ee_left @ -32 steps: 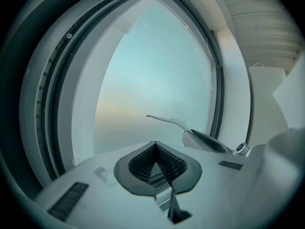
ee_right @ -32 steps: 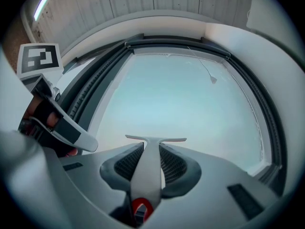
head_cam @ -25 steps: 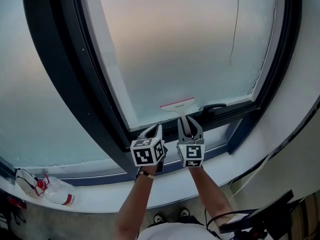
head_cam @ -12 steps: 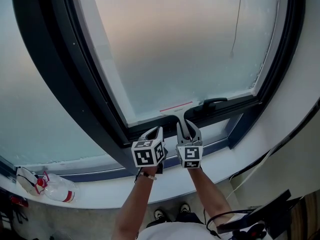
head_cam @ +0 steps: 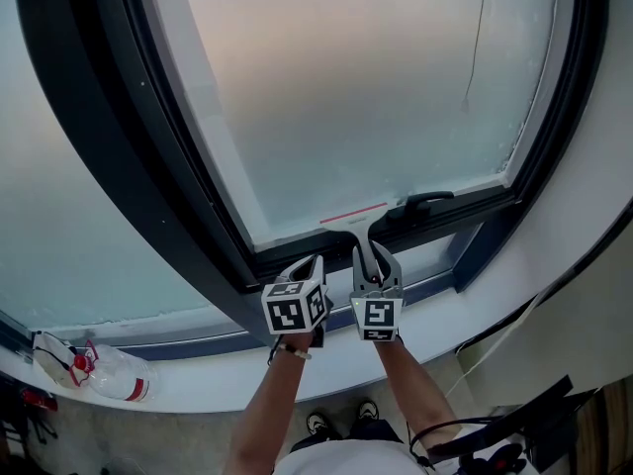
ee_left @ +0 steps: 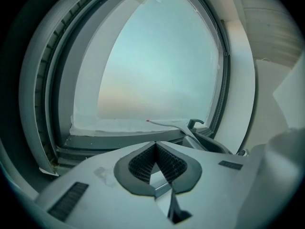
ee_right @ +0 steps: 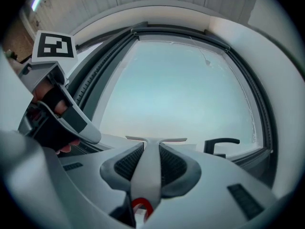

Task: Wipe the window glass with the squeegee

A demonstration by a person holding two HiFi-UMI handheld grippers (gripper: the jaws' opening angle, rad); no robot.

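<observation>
The squeegee [head_cam: 353, 213] sits at the bottom edge of the window glass [head_cam: 376, 97], just left of the black window handle [head_cam: 425, 202]. The right claw [head_cam: 370, 250] is clamped on its stem. The left claw [head_cam: 309, 267], further left of the handle, is squeezed together with nothing in it.

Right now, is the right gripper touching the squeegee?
Touching. The right gripper view shows the right gripper with its jaws shut against both sides of the squeegee handle, with no gap between them.
</observation>
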